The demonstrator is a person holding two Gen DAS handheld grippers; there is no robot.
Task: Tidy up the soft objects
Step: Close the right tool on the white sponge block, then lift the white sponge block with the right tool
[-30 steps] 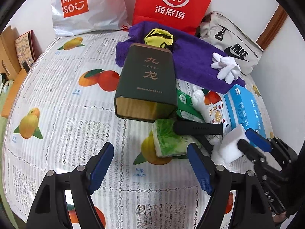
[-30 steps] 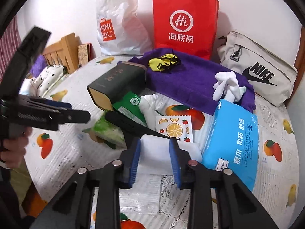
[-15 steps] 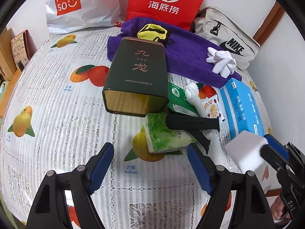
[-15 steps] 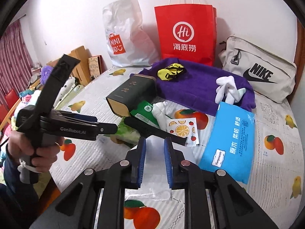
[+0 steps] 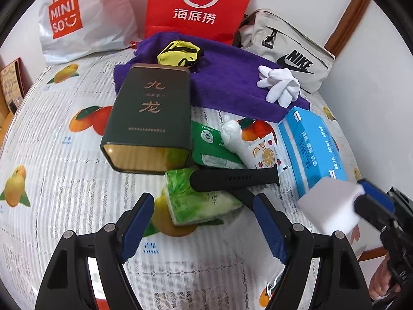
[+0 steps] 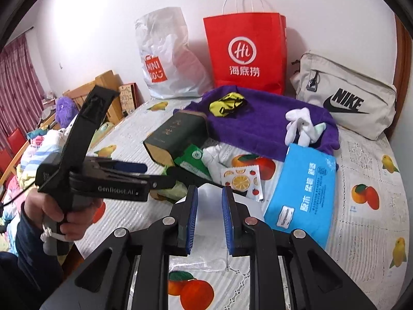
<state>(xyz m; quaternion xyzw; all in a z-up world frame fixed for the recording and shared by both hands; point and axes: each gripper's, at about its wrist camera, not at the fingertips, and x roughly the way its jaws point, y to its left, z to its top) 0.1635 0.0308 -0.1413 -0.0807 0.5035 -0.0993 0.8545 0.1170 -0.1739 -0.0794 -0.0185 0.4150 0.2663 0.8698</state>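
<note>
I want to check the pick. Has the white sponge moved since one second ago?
Yes. The white sponge, squeezed in the right tongs, has lifted off the tablecloth and away from the blue tissue pack, toward the camera.

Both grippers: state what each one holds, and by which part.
The right gripper is shut on the white sponge block, pinching one end so most of it juts out. The left gripper stands open, holding nothing.
</note>
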